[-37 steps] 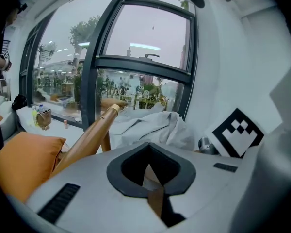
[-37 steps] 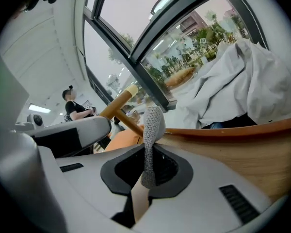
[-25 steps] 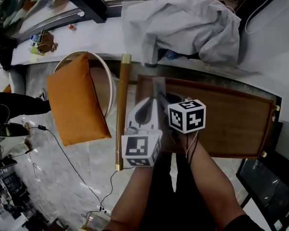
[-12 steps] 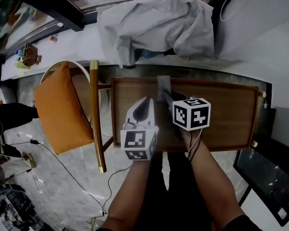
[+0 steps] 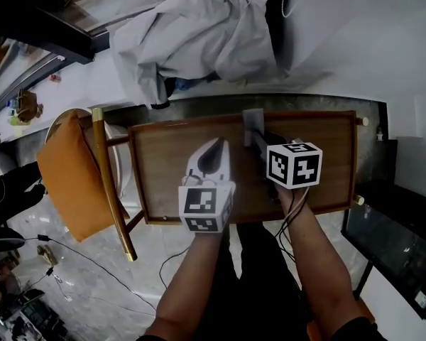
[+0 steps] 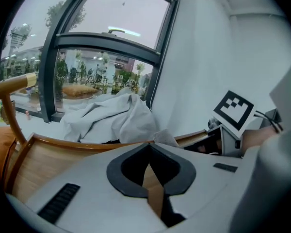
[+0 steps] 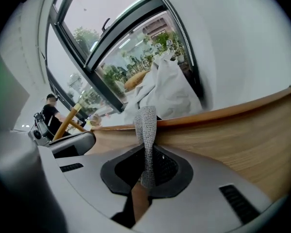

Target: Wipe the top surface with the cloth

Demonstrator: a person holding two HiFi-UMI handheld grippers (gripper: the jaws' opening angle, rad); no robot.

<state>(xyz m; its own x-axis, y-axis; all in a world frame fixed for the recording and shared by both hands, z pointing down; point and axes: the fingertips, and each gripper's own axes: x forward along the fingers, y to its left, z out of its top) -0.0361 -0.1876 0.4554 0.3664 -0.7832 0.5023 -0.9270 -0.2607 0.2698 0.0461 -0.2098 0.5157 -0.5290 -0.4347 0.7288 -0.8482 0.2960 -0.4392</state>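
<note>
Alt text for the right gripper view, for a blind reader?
The right claw is shut on a grey cloth that sticks up above the wooden table top. Behind lie a crumpled white sheet and a window.

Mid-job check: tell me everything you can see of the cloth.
The cloth is grey, with a coarse waffle-like weave, and looks thin and soft. The right gripper is shut on it, pinching it into a narrow folded strip that stands between the jaws and sticks out past their tips. In the head view its free end lies over the wooden table top, close to the far rim. Whether it presses on the wood cannot be told.
</note>
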